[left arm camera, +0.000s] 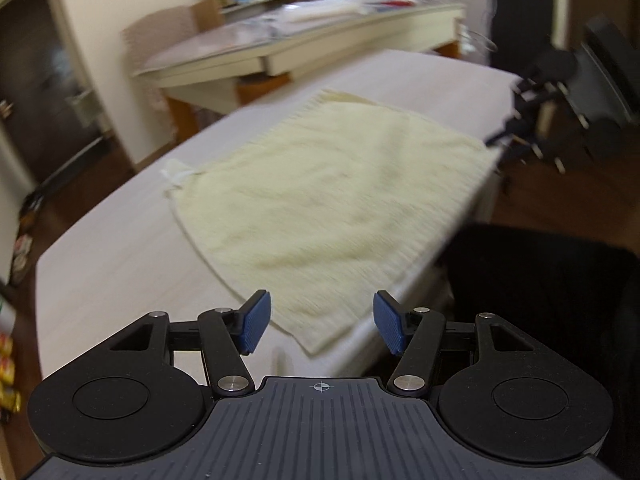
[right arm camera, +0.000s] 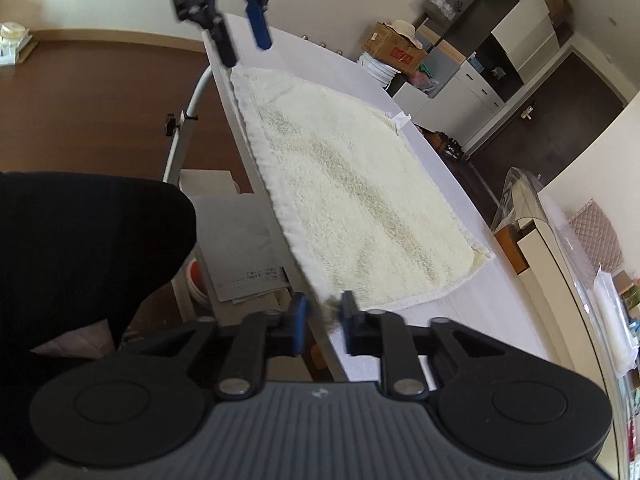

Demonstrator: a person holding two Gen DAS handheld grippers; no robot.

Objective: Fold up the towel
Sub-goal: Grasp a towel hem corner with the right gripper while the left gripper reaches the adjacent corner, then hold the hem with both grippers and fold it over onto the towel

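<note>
A cream towel (left arm camera: 328, 200) lies flat on a white table (left arm camera: 120, 248), along the table's near edge. My left gripper (left arm camera: 320, 326) is open, just above the towel's near corner, holding nothing. In the right wrist view the towel (right arm camera: 360, 196) lies flat too, and my right gripper (right arm camera: 323, 320) hovers at its near corner by the table edge (right arm camera: 360, 364), jaws partly open with a blurred bit of cloth between them. The left gripper (right arm camera: 240, 20) shows at the towel's far corner, open.
A cluttered desk (left arm camera: 304, 36) stands beyond the table. A black chair (left arm camera: 600, 80) is at the right. The person's dark-clothed body (right arm camera: 80, 248) is left of the table. Boxes and cabinets (right arm camera: 472, 60) line the far wall.
</note>
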